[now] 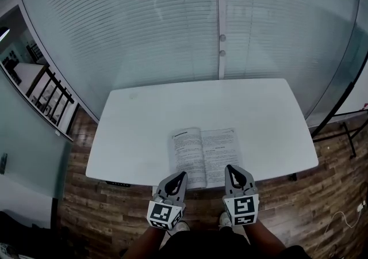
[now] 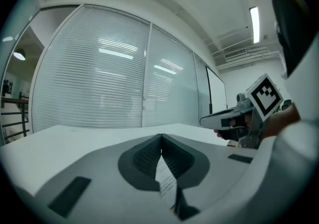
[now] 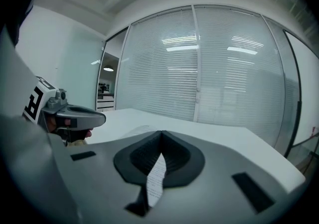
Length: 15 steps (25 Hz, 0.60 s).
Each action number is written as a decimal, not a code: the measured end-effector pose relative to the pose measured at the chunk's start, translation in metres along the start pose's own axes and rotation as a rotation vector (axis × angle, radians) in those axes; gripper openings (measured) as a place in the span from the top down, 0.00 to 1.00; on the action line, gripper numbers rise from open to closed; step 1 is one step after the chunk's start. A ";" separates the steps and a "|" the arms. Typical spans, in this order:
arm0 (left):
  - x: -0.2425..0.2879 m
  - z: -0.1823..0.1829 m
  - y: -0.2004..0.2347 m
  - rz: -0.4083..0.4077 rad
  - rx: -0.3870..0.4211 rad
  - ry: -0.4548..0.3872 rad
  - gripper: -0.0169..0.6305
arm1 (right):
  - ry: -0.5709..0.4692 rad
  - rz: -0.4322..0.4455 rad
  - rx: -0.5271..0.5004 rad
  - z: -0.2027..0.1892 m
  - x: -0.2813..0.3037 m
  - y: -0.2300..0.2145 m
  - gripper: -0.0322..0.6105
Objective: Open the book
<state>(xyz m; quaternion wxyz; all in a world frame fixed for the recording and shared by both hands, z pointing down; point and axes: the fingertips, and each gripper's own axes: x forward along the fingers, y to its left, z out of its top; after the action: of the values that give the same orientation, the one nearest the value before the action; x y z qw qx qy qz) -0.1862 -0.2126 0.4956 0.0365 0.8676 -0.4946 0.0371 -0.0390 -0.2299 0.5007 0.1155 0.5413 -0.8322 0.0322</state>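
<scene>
**Book lies open, both grippers shut at its near edge**

At the left, my left gripper (image 1: pixel 182 175) points toward 12 o'clock, close to level, with its tip over the book's corner at 7 o'clock. In the left gripper view its jaws meet at the tips and clamp nothing. The print showing through the slot beneath them is the paper lying beyond. I cannot tell whether the tip touches the paper.

In the middle, the book (image 1: pixel 204 151) lies flat and open on the white table (image 1: pixel 132 125). It sits at the table's 6 o'clock, just inside the near edge, with two printed pages facing up and the spine running 12 to 6. I judge it is kept this close so both grippers can reach it without stretching. With the pages spread like this, I judge the opening done.

At the right, my right gripper (image 1: pixel 229 168) sits at the book's 5 o'clock, its tip over the lower corner of the right-hand page. Its jaws are pressed together and hold nothing. Both hands are low and close in front of the body. The grippers run roughly parallel, a little apart, with their marker cubes toward the body.
</scene>
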 end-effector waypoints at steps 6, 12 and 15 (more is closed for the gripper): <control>0.001 0.000 -0.004 -0.001 0.000 0.002 0.96 | -0.011 0.007 -0.010 0.001 0.003 -0.002 0.95; -0.001 -0.001 -0.004 -0.004 0.002 0.003 0.96 | -0.007 0.014 -0.015 0.002 0.001 0.002 0.95; -0.001 -0.001 -0.005 -0.009 0.002 0.005 0.96 | -0.003 0.009 -0.023 0.001 0.001 0.001 0.95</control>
<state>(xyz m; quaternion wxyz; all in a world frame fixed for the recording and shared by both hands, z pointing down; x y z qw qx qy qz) -0.1822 -0.2095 0.4961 0.0369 0.8697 -0.4906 0.0395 -0.0401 -0.2301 0.5002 0.1201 0.5362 -0.8352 0.0224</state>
